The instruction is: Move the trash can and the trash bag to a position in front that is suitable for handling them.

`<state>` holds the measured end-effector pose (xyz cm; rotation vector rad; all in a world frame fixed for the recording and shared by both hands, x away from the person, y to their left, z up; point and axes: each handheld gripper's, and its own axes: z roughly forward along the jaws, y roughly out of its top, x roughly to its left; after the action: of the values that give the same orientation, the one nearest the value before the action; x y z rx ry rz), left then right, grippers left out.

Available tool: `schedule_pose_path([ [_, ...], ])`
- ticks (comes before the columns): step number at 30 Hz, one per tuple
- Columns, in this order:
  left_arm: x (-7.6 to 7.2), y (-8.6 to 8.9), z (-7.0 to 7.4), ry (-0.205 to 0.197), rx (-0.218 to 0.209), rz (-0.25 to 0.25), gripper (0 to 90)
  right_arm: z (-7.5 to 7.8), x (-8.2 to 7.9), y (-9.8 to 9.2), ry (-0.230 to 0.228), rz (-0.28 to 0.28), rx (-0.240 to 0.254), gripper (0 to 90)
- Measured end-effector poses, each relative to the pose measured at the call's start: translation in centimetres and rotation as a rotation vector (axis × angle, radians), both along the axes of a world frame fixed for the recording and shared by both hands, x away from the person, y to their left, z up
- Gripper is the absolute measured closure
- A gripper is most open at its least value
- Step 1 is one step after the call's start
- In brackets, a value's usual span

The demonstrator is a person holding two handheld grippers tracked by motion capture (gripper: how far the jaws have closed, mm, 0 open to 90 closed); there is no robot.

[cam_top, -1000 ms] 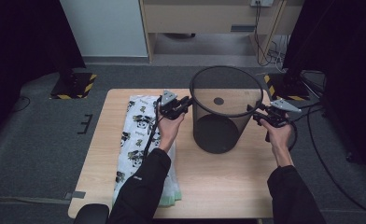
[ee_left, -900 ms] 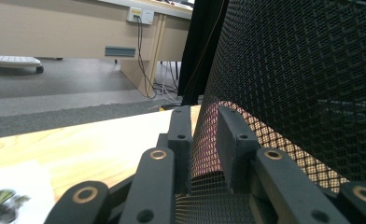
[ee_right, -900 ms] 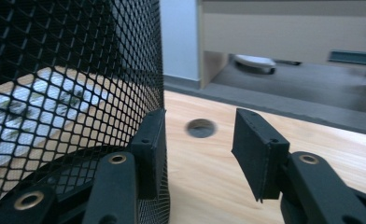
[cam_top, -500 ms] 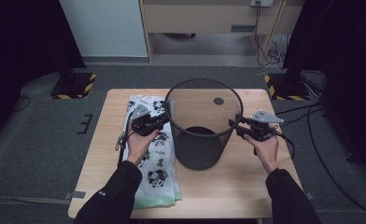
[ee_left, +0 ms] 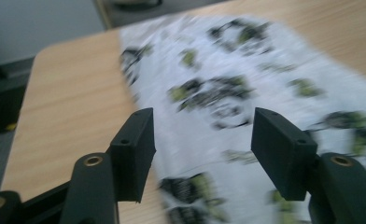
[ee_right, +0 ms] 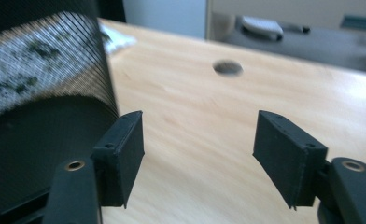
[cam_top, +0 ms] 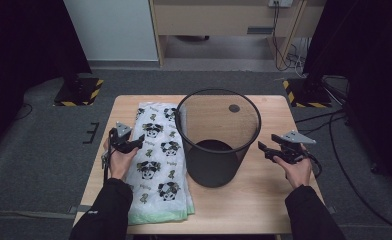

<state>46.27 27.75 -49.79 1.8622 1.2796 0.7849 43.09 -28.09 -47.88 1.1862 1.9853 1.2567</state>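
Mesh bin (cam_top: 218, 137) set between spread, just-opened left gripper (cam_top: 134, 145) and right gripper (cam_top: 264, 149); panda cloth (cam_top: 159, 160) at bin's 9 o'clock; table hole (ee_right: 228, 67) sharper in right gripper view.

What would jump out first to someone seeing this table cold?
The tall black mesh bin standing upright mid-table, empty as far as its open top shows. Just left of it lies a folded white panda-print cloth. The left claw hangs open over that cloth; the right claw, also open, sits just clear of the bin's right side.
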Motion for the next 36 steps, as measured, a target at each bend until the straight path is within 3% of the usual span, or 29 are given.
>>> schedule_pose_path([
  [1,0.5,0.5,-0.7,0.025,-0.012,0.026,36.9,0.0,0.0,0.0,0.0,0.0,0.0,31.6],
  [3,1.2,1.2,-2.1,0.091,-0.099,0.059,33.2,-0.6,0.3,-0.4,0.017,-0.015,-0.004,30.2],
  [4,1.4,1.2,-2.6,0.109,-0.107,0.062,33.9,-0.7,0.4,-0.5,0.02,-0.016,-0.008,30.0],
  [5,1.6,1.1,-2.9,0.12,-0.073,0.053,33.9,-0.7,0.4,-0.5,0.02,-0.016,-0.008,30.0],
  [6,1.6,1.0,-3.0,0.13,-0.046,0.033,41.4,-0.9,0.5,-0.6,0.024,-0.015,-0.016,30.2],
  [7,1.6,0.8,-3.2,0.154,-0.028,0.016,41.4,-0.9,0.5,-0.6,0.024,-0.015,-0.016,30.2],
  [8,1.5,0.6,-3.3,0.18,-0.019,0.012,47.2,-1.0,0.5,-0.7,0.026,-0.014,-0.019,30.3],
  [10,0.8,0.3,-3.5,0.151,-0.029,-0.001,63.6,-1.1,0.5,-0.7,0.025,-0.013,-0.018,30.9],
  [14,-1.3,-0.1,-3.4,0.17,-0.042,-0.038,83.0,-1.1,0.2,-1.2,0.021,-0.021,-0.017,31.3],
  [18,-4.0,0.3,-2.9,0.221,-0.043,-0.071,84.7,-1.2,0.0,-1.7,0.027,-0.04,-0.007,31.4],
  [21,-5.9,0.9,-2.3,0.231,-0.052,-0.067,82.3,-1.2,0.0,-1.9,0.026,-0.048,-0.003,31.3],
  [23,-6.6,1.6,-1.5,0.175,-0.106,-0.038,73.4,-1.2,0.1,-2.0,0.029,-0.053,0.001,31.1],
  [25,-6.6,2.2,-0.8,0.105,-0.1,-0.002,57.6,-1.2,0.1,-2.0,0.033,-0.053,0.008,30.6],
  [27,-6.0,2.5,-0.6,0.069,-0.155,0.037,46.0,-1.3,0.3,-2.0,0.028,-0.06,0.006,29.5],
  [30,-4.4,2.7,-0.9,0.044,-0.131,0.052,34.7,-1.6,0.8,-2.0,0.038,-0.07,0.01,28.1],
  [31,-3.9,2.8,-1.1,0.04,-0.121,0.063,34.7,-1.6,0.8,-2.0,0.038,-0.07,0.01,28.1],
  [34,-2.5,2.9,-2.0,0.059,-0.158,0.093,34.1,-1.8,1.0,-2.1,0.045,-0.074,0.003,27.0],
  [36,-2.0,2.8,-2.4,0.076,-0.155,0.099,34.6,-1.8,1.1,-2.2,0.045,-0.076,0.007,26.3],
])
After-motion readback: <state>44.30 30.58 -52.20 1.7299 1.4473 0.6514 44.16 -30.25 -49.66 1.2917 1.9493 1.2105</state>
